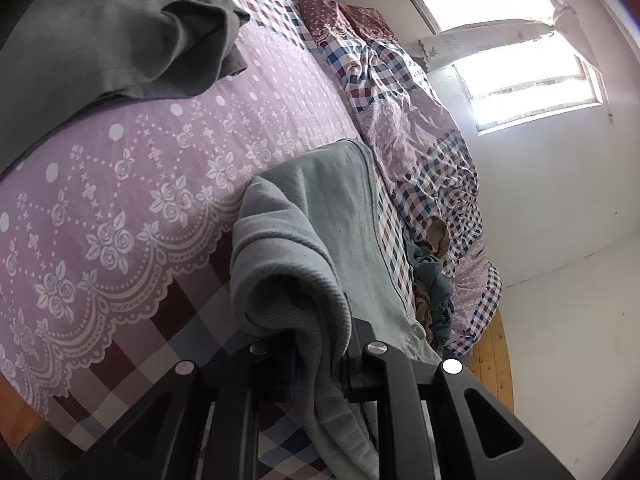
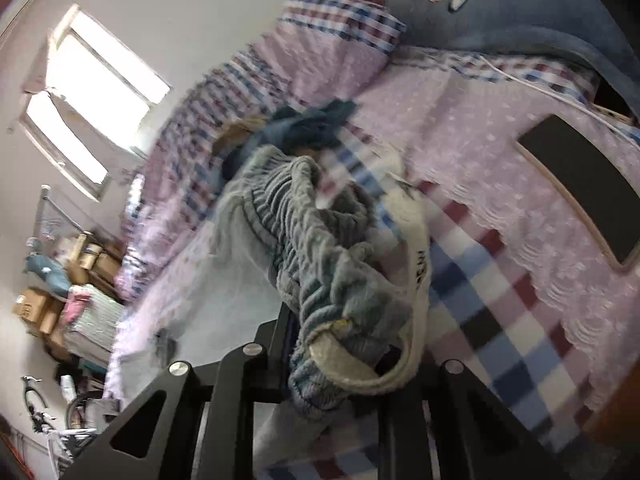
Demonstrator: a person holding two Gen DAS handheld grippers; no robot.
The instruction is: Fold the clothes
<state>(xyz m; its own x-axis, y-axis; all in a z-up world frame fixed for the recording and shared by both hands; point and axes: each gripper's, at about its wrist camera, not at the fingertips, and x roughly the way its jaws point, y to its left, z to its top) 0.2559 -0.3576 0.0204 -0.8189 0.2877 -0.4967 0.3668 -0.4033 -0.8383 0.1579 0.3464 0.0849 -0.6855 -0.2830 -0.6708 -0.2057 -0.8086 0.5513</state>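
A light grey-blue garment (image 1: 320, 240) lies stretched over the bed. My left gripper (image 1: 320, 356) is shut on one end of it, where the cloth bunches between the jaws. In the right wrist view my right gripper (image 2: 340, 344) is shut on the ribbed elastic waistband (image 2: 320, 256) of the same garment (image 2: 224, 280), with a white drawstring band (image 2: 416, 248) looped beside it. This view is blurred by motion. The garment hangs between the two grippers above the bedspread.
The bed has a pink lace-patterned sheet (image 1: 140, 180) and a checked quilt (image 1: 420, 152). A dark grey garment (image 1: 108, 40) lies at the far left. A heap of blue and brown clothes (image 1: 432, 276) sits by the quilt. A black tablet (image 2: 580, 184) and a blue blanket (image 2: 520, 20) lie on the bed.
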